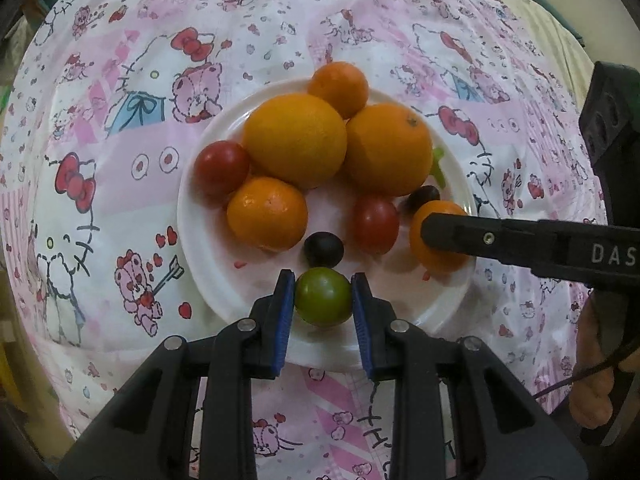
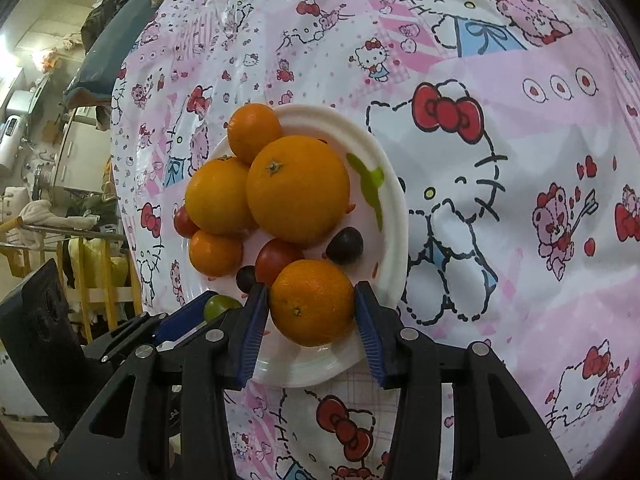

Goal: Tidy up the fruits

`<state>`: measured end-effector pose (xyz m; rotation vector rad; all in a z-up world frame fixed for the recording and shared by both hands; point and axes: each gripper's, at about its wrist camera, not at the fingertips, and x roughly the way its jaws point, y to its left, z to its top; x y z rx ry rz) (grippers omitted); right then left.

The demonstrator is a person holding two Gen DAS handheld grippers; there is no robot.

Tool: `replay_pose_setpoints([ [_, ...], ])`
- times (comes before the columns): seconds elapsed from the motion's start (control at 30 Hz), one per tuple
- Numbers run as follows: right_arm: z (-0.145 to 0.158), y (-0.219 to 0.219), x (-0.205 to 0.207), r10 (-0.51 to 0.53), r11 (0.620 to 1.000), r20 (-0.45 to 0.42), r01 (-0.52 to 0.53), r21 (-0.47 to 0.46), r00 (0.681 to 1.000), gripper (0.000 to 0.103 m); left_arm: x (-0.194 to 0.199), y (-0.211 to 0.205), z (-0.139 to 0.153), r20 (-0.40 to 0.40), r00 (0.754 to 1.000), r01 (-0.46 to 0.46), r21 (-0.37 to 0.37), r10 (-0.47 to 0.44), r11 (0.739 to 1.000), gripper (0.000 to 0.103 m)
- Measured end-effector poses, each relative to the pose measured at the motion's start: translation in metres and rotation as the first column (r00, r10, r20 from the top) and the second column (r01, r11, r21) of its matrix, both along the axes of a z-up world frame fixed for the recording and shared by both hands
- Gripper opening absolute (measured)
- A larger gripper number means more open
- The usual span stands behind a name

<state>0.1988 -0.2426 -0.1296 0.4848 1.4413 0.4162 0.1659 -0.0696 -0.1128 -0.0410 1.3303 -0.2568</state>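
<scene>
Left gripper [image 1: 323, 300]: pads clamped on the green tomato [image 1: 323, 297], at the plate's [image 1: 200, 248] near edge, squarely between the fingers.

Right gripper [image 2: 312, 308]: pads flanked the mandarin [image 2: 313, 302] on the plate's near right side; contact unclear, grasp cannot be told. Each hand lay nearest its own fruit; both round, no long axis.

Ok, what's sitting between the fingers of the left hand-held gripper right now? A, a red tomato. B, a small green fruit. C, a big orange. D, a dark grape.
B: in the left wrist view the left hand-held gripper has its blue pads on either side of the small green fruit at the near edge of the white plate, while the right hand-held gripper brackets an orange.
</scene>
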Motion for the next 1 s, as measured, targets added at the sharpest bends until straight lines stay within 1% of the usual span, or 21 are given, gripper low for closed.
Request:
replay_pose_setpoints([
  [0.13,0.000,0.001,0.000,0.011,1.000,-0.013,-0.011,0.003,1.000,0.047,0.000,-0.001,0.000,0.013,1.000,0.008,0.002,-0.008,1.000,0.026],
  [0.27,-0.001,-0.001,0.001,0.003,1.000,-0.025,-0.003,0.012,1.000,0.049,-0.001,-0.002,-0.002,0.005,1.000,0.015,0.007,-0.015,1.000,0.028],
  [0.3,-0.001,-0.001,0.001,0.003,1.000,-0.026,-0.002,0.014,1.000,0.051,-0.001,-0.003,-0.003,0.005,1.000,0.016,0.009,-0.016,1.000,0.035],
  [0.33,0.000,-0.001,0.001,0.001,1.000,-0.024,0.000,0.020,1.000,0.056,-0.002,-0.004,-0.002,0.010,1.000,0.022,0.013,-0.022,1.000,0.041],
  [0.37,0.001,-0.002,0.001,-0.003,1.000,-0.022,0.004,0.026,1.000,0.061,-0.002,-0.005,-0.001,0.017,1.000,0.026,0.019,-0.026,0.999,0.054],
  [0.4,0.002,-0.002,0.001,-0.007,1.000,-0.019,0.008,0.030,1.000,0.063,-0.003,-0.006,0.000,0.028,0.999,0.027,0.026,-0.028,0.999,0.062],
  [0.43,0.004,-0.002,0.001,-0.012,1.000,-0.015,0.012,0.029,1.000,0.065,-0.004,-0.007,0.003,0.041,0.999,0.031,0.029,-0.032,0.999,0.064],
  [0.53,0.009,-0.005,0.002,-0.015,0.999,-0.002,0.015,0.032,1.000,0.065,-0.007,-0.007,0.006,0.031,0.999,0.043,0.026,-0.044,0.999,0.065],
  [0.63,0.019,-0.010,0.001,-0.019,0.999,0.025,0.018,0.027,1.000,0.065,-0.013,-0.004,0.010,0.038,0.998,0.049,0.044,-0.051,0.998,0.065],
  [0.7,0.027,-0.014,-0.001,-0.018,1.000,0.053,0.018,0.007,0.998,0.065,-0.017,0.000,0.015,0.046,0.998,0.039,0.047,-0.042,0.998,0.065],
  [0.8,0.042,-0.019,-0.008,-0.014,1.000,0.113,0.013,0.005,0.994,0.066,-0.024,0.011,0.031,0.090,0.996,-0.007,0.076,0.000,0.997,0.065],
  [0.83,0.048,-0.020,-0.011,-0.013,1.000,0.133,0.013,0.004,0.991,0.069,-0.028,0.016,0.039,0.119,0.993,-0.033,0.117,0.019,0.993,0.065],
  [0.87,0.056,-0.022,-0.017,-0.016,1.000,0.159,0.016,-0.002,0.987,0.074,-0.031,0.019,0.045,0.140,0.990,-0.042,0.128,0.024,0.991,0.065],
  [0.93,0.066,-0.023,-0.025,-0.019,1.000,0.197,0.023,-0.015,0.980,0.081,-0.040,0.027,0.060,0.181,0.983,-0.063,0.127,0.039,0.990,0.066],
  [0.97,0.072,-0.023,-0.032,-0.018,1.000,0.222,0.023,-0.020,0.975,0.083,-0.044,0.030,0.065,0.193,0.980,-0.079,0.127,0.054,0.989,0.069],
  [1.0,0.077,-0.022,-0.037,-0.015,0.999,0.240,0.021,-0.024,0.971,0.084,-0.049,0.036,0.072,0.214,0.974,-0.106,0.121,0.078,0.987,0.077],
])
